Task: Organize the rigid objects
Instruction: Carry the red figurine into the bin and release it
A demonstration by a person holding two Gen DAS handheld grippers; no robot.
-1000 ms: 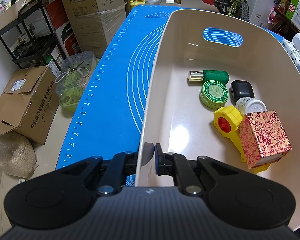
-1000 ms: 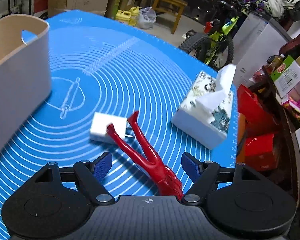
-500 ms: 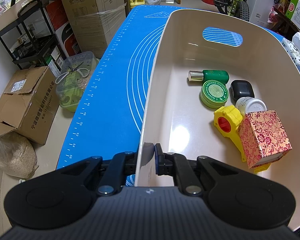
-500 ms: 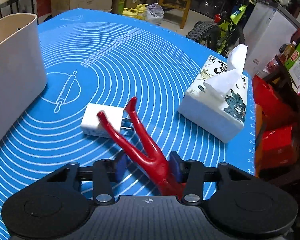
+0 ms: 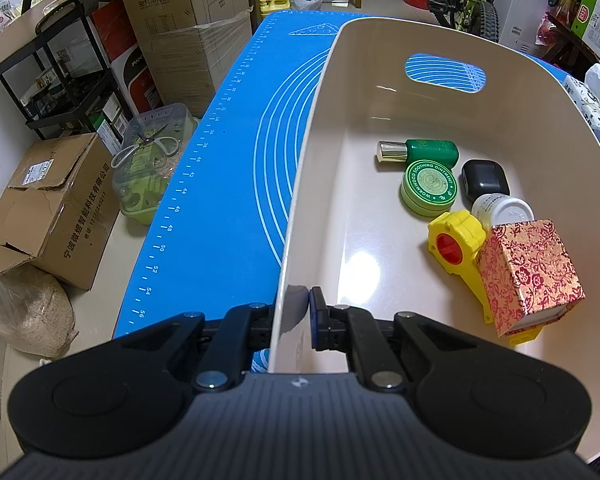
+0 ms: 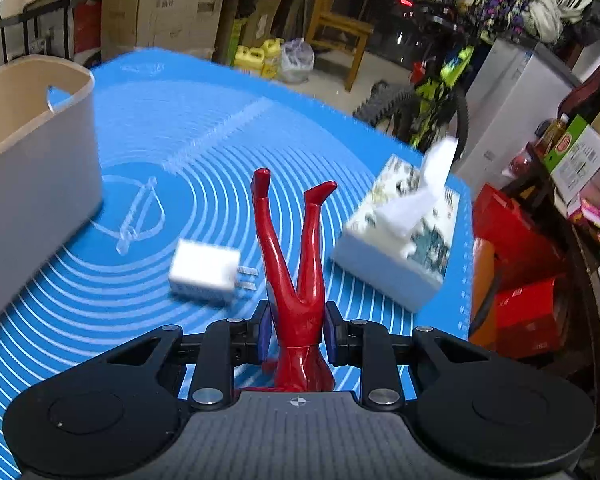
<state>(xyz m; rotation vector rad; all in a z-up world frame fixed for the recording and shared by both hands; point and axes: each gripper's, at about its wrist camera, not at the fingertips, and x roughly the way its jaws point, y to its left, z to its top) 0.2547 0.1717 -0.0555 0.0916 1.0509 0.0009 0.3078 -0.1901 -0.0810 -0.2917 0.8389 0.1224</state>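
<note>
Cluttered storage room, with a blue silicone mat (image 6: 188, 152) printed with white arcs as work surface. Our left gripper (image 5: 300, 314) is clamped on the near wall of the beige plastic bin (image 5: 324, 120), which holds a green tin (image 5: 430, 187), a yellow clamp (image 5: 456, 240) and a red patterned box (image 5: 530, 276). Our right gripper (image 6: 296, 334) is closing its jaws on the red plastic figurine (image 6: 296, 280), gripped at the hips, legs pointing away, above the mat. A white plug adapter (image 6: 204, 274) and a tissue box (image 6: 400, 244) lie just beyond it.
</note>
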